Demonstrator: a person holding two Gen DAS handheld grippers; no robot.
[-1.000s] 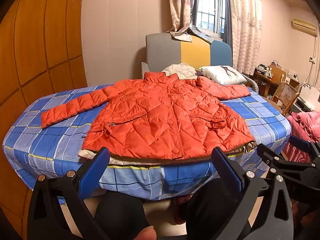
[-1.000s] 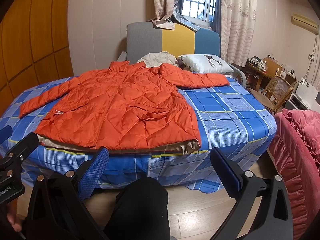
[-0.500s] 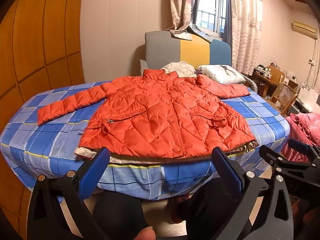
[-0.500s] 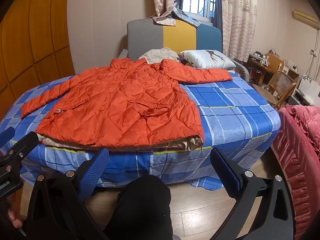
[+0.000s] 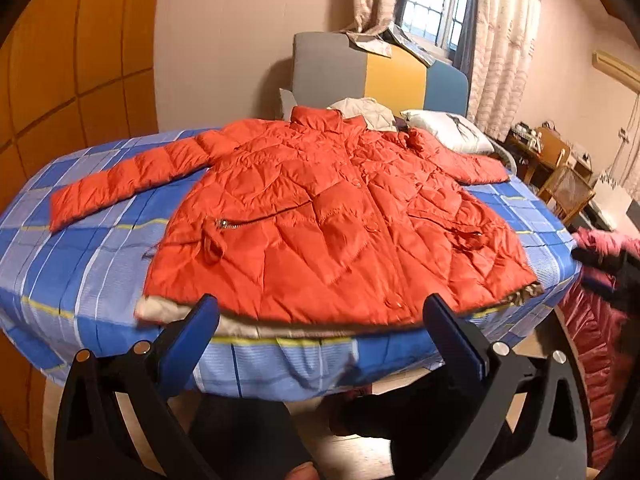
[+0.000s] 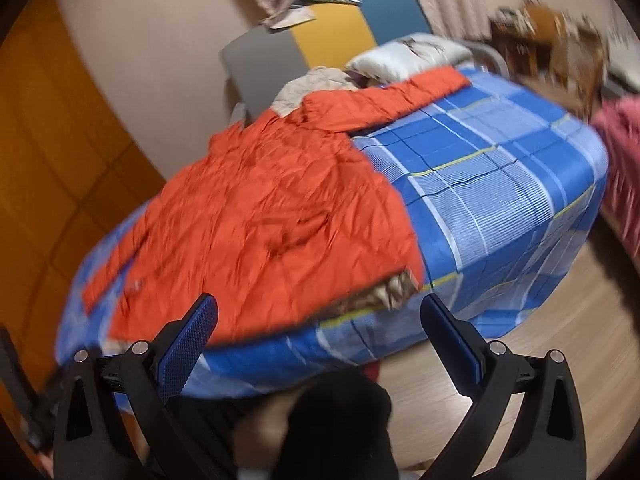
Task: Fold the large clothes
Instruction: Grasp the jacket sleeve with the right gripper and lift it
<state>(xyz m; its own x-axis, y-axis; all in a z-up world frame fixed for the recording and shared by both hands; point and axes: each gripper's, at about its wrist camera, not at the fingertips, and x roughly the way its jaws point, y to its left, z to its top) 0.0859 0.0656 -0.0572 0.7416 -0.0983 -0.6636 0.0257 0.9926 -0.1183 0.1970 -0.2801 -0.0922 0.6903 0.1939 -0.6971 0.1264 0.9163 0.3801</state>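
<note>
1. The orange jacket [image 5: 332, 216] lies face up and spread flat on the bed [image 5: 80, 264], taking up the middle and left of the checked cover; its hem sits right at the near edge of the mattress.

2. Both tools hang short of that edge. The left gripper [image 5: 320, 320] has its jaws spread wide and holds nothing; the right gripper [image 6: 318, 316] is the same, wide apart and empty.

3. Risk: the shell looks slick and puffy, so a pinch that takes only the top layer could slide off or drag the front open and leave the tan lining [image 5: 240, 326] behind.

4. Risk: with the hem so near the edge, a pull toward 6 o'clock could slip the whole jacket onto the floor.

5. Risk: the right wrist view is smeared with motion, so where that tool would land is probably near the hem's right corner, but I can't be sure.

6. Long axis: hem at 6 o'clock, collar [image 5: 316, 118] at 12 o'clock, pointing at the headboard [image 5: 332, 68]. The sleeves reach out toward 9 and 2 o'clock.
</note>
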